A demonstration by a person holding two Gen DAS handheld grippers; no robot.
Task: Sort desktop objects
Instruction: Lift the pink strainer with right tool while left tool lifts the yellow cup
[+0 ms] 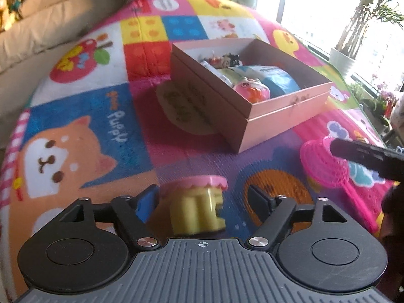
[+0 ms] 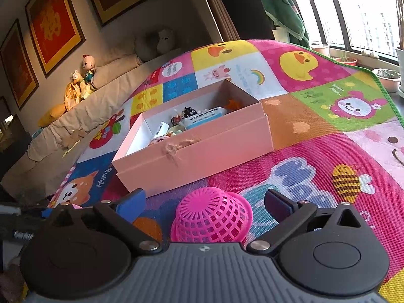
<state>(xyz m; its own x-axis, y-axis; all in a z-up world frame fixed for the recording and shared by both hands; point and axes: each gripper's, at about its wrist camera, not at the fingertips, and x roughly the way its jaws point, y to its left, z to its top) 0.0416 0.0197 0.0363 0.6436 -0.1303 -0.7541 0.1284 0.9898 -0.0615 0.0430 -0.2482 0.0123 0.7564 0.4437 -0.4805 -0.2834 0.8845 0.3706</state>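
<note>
A soft, quilted play mat [image 1: 106,116] printed with bright cartoon squares covers the surface; a puppy face sits at its left. Low in the left wrist view, the left gripper [image 1: 203,200] has its black, hinged fingers spread wide, with nothing held. Between them, touching neither, stands a small yellow plastic toy [image 1: 199,212] with blocky ribs and a pink scalloped top. Beyond it, mid-mat, rests a pink cardboard box [image 1: 272,116], rectangular and open, seated in its own lid. Inside lie small toys and a blue-and-white packet [image 1: 275,78]. A round woven piece [image 1: 181,106] shows partly under the box's left side. To the right lies a pink plastic mesh strainer [image 1: 325,164], dome-shaped with a thin handle. In the right wrist view, the right gripper [image 2: 207,202] is also spread wide, its fingers either side of the strainer's latticed dome [image 2: 212,214] without touching it.
</note>
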